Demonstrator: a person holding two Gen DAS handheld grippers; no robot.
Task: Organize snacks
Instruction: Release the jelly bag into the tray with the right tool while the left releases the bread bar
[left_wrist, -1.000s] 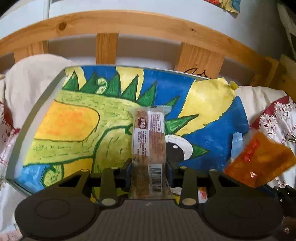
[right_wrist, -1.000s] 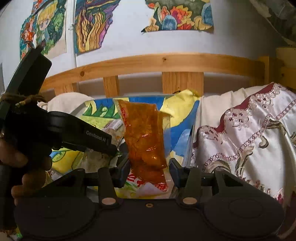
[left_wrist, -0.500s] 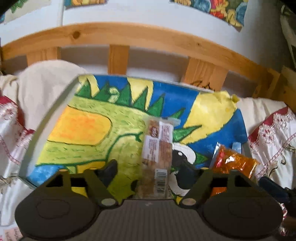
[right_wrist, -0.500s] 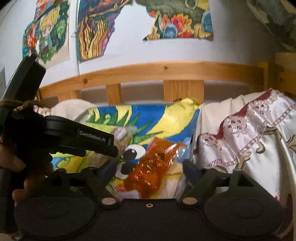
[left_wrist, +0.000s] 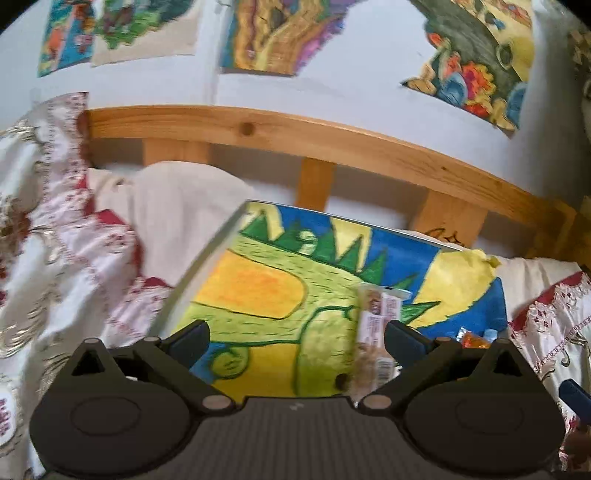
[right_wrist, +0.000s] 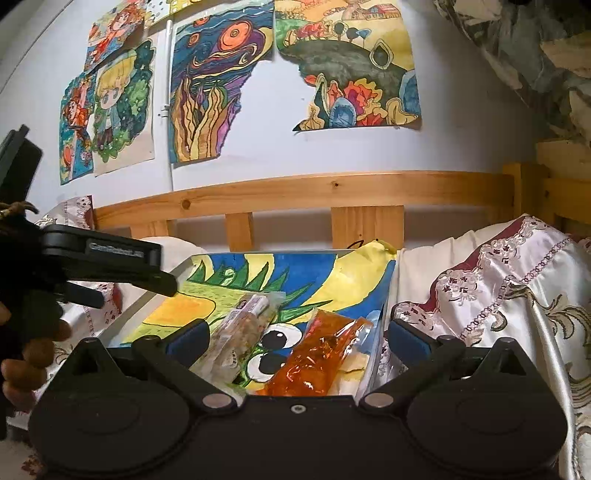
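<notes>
A clear-wrapped cereal bar (right_wrist: 246, 332) and an orange snack packet (right_wrist: 317, 360) lie side by side on a board with a painted green dinosaur (right_wrist: 236, 280). My right gripper (right_wrist: 297, 338) is open and empty, held just above and behind both snacks. My left gripper (left_wrist: 297, 339) is open and empty, over the board's left half; the cereal bar (left_wrist: 376, 332) lies by its right finger, and a bit of the orange packet (left_wrist: 472, 338) shows further right. The left gripper also shows at the left of the right wrist view (right_wrist: 110, 264).
The board rests on a bed with white and red embroidered covers (right_wrist: 498, 295). A wooden bed rail (right_wrist: 332, 192) runs behind it. Colourful drawings (right_wrist: 347, 66) hang on the wall above. A white pillow (left_wrist: 184, 206) lies left of the board.
Both grippers opened and let go: the cereal bar and the orange packet dropped onto the board. Both grippers then pulled back and tilted up; the left one shifted left.
</notes>
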